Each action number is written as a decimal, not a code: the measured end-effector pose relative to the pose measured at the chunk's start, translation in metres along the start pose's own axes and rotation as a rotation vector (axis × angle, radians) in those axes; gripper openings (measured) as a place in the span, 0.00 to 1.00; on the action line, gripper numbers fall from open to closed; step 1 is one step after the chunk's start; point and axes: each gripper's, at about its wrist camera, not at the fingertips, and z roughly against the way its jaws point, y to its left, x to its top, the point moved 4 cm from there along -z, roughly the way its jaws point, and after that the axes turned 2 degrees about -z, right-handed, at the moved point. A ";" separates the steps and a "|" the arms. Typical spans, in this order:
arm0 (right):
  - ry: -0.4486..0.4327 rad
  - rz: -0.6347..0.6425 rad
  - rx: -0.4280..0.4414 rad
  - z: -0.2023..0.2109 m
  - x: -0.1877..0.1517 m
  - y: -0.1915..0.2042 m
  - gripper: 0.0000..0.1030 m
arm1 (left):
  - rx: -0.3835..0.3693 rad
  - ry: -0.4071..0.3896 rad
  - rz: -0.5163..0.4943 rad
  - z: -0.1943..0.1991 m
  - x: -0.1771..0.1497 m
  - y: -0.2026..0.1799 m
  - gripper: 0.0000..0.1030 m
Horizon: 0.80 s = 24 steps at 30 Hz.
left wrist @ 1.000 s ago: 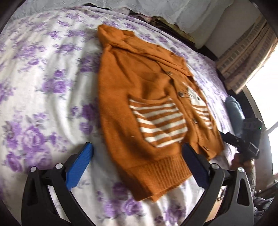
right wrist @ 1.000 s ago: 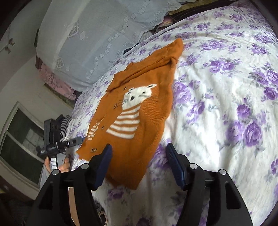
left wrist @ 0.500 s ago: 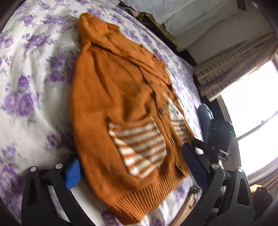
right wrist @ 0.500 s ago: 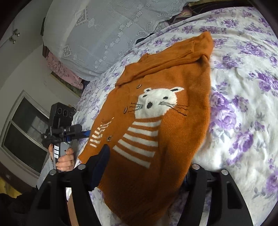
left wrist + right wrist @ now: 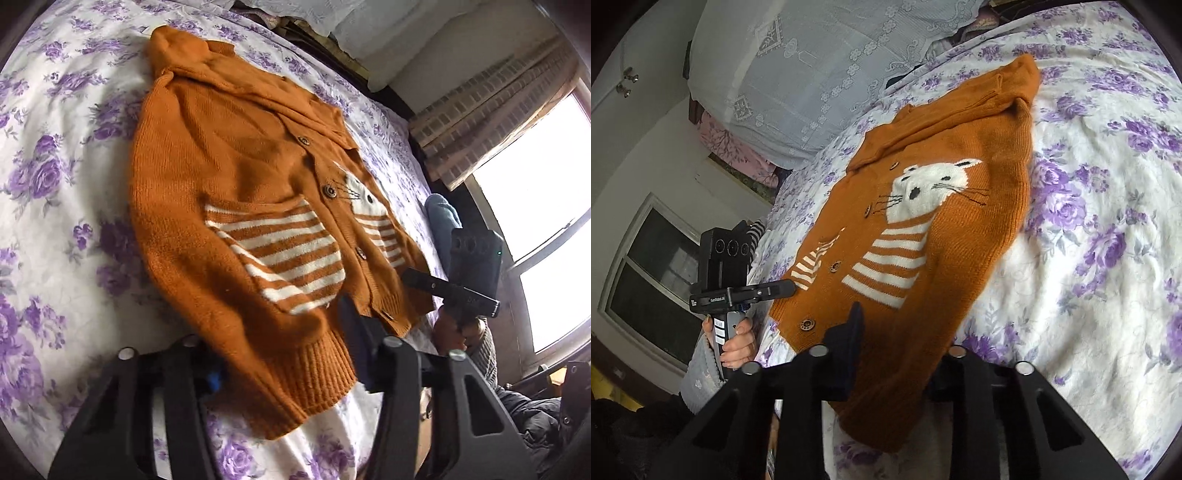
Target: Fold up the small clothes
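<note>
While the orange cardigan (image 5: 236,206) is lying face-up on the floral bedsheet (image 5: 55,192), both grippers are closing on its ribbed hem: the left gripper (image 5: 284,354) is gathering the left corner between its jaws, and the right gripper (image 5: 897,354) is pinching the right corner.

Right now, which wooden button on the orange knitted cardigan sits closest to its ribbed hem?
The lowest button, alone on plain orange beside the hem; the others sit higher.
</note>
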 end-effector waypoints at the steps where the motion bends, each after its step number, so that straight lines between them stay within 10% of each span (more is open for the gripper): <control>1: 0.000 0.010 -0.001 0.000 0.000 0.002 0.12 | 0.011 -0.002 -0.011 0.000 -0.001 -0.002 0.41; 7: -0.031 0.034 -0.011 0.004 0.004 0.008 0.08 | 0.025 -0.026 -0.047 0.003 -0.003 -0.013 0.14; 24: -0.139 0.034 0.004 0.009 0.084 0.022 0.07 | 0.069 -0.184 -0.033 0.033 0.072 -0.011 0.14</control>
